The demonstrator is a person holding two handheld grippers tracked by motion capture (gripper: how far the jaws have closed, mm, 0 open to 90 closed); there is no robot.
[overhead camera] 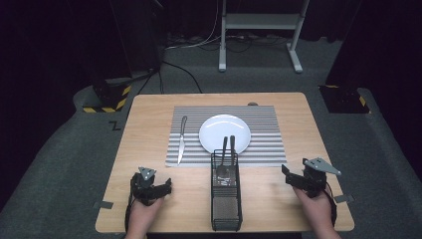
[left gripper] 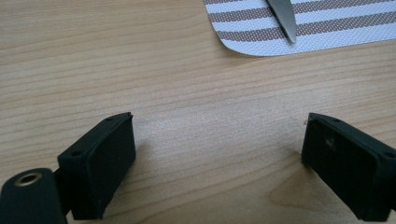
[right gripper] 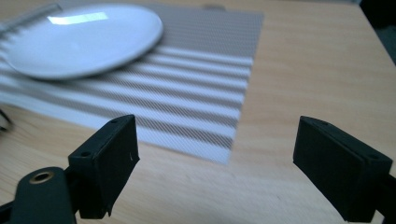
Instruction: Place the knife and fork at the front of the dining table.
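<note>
both sets of fingers stand wide apart, holding nothing, low over the bench (overhead camera: 149,144) either side of the wire caddy (overhead camera: 226,199). two dark utensil handles (overhead camera: 228,144) stand upright at the caddy's far end; the right gripper (overhead camera: 293,178) seems slightly nearer them than the left gripper (overhead camera: 161,188). beyond the caddy lies the knife (overhead camera: 182,139), pointing away.

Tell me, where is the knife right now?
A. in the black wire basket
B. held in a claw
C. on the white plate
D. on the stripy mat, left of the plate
D: the knife lies on the stripy mat, left of the plate, with both claws empty.
</note>
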